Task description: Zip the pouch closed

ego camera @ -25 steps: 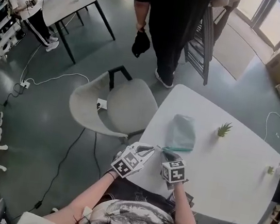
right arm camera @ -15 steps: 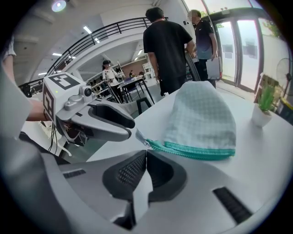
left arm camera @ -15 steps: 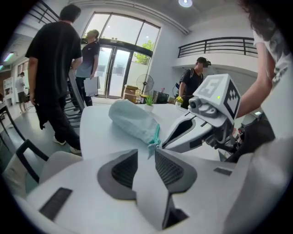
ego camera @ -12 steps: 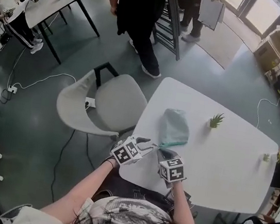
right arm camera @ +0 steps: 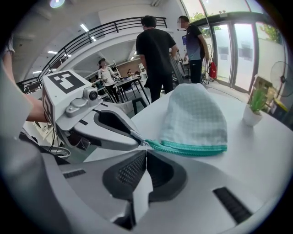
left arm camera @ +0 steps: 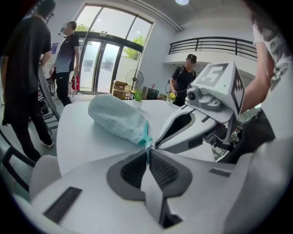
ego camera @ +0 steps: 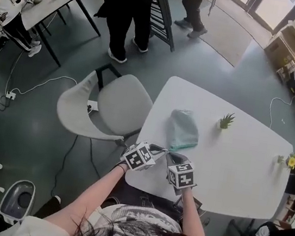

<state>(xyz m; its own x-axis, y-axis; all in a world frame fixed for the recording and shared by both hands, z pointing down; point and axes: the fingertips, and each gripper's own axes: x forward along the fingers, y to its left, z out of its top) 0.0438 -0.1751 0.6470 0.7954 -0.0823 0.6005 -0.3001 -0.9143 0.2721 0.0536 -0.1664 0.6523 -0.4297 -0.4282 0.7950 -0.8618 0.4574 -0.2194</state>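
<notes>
Pouch (ego camera: 183, 129) long axis runs away from the person, zip end nearest.
Left claw (left arm camera: 147, 148) has just closed on the zip corner (right arm camera: 153, 145); right claw (right arm camera: 145, 147) clamps it alongside.

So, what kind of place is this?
Probably an open lab or office hall, not a home: work tables with people at them, tall glass doors, and a railed gallery above.

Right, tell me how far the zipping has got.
Done: both grippers sit at the near corner of the pouch. In hand: the left gripper has just closed on that corner; the right gripper pinches the zip end. Left: the pull along the zip, seemingly not begun.
</notes>
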